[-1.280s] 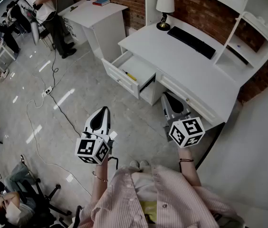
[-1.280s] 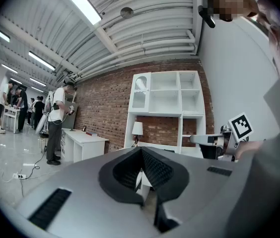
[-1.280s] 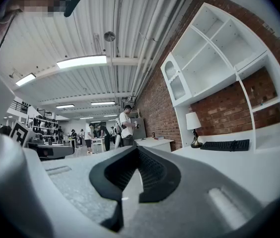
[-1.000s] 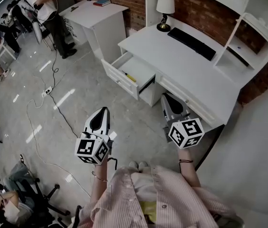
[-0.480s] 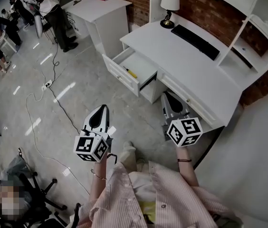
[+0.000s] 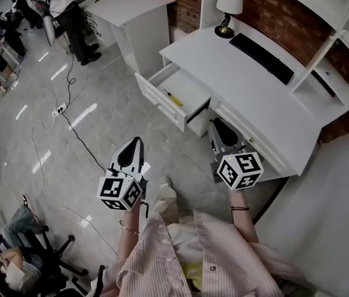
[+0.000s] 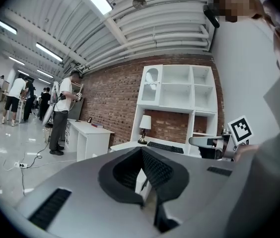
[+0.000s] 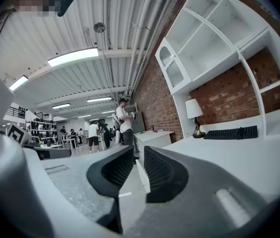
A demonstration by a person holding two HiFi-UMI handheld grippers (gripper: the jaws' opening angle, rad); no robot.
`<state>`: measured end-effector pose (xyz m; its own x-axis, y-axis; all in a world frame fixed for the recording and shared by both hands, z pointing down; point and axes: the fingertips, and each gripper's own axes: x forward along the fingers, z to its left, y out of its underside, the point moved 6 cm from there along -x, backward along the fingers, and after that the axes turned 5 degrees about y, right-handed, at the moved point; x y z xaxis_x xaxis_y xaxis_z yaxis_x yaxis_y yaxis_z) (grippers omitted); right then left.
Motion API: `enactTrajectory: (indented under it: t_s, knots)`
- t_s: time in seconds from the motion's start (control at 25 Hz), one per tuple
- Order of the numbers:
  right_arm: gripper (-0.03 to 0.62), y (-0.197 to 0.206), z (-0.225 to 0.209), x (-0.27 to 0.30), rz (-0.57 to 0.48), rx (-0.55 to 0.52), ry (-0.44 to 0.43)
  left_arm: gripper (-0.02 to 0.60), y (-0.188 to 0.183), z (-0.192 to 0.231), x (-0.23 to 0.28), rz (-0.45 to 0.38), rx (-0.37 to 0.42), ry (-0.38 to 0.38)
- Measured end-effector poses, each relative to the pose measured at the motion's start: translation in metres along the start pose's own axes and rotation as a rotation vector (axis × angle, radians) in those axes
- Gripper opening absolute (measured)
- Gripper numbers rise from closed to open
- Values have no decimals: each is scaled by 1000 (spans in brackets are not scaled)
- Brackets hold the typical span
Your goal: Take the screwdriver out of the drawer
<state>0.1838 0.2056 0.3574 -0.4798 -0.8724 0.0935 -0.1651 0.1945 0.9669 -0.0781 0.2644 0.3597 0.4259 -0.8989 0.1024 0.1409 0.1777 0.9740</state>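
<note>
Now right gripper (image 8: pixel 139 149) jaws just opened slightly, empty; left gripper (image 7: pixel 141 149) jaws together.

No readable text, label, brand or number can be made out. Only black-and-white square marker patterns are seen, on the cube (image 6: pixel 122 193) of the left tongs (image 6: pixel 135 143) and the cube (image 6: pixel 241 171) of the right tongs (image 6: pixel 215 125). The keyboard (image 6: pixel 265 57) legends are too small to be read.
</note>
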Motion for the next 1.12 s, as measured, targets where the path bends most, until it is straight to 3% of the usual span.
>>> enactTrajectory:
  t_s: [0.72, 1.12]
  knots:
    - [120, 17, -10, 172, 112, 38, 46, 0, -12, 131, 116, 89, -68, 56]
    - [121, 30, -20, 238, 162, 24, 72, 0, -3, 179, 171, 142, -99, 102]
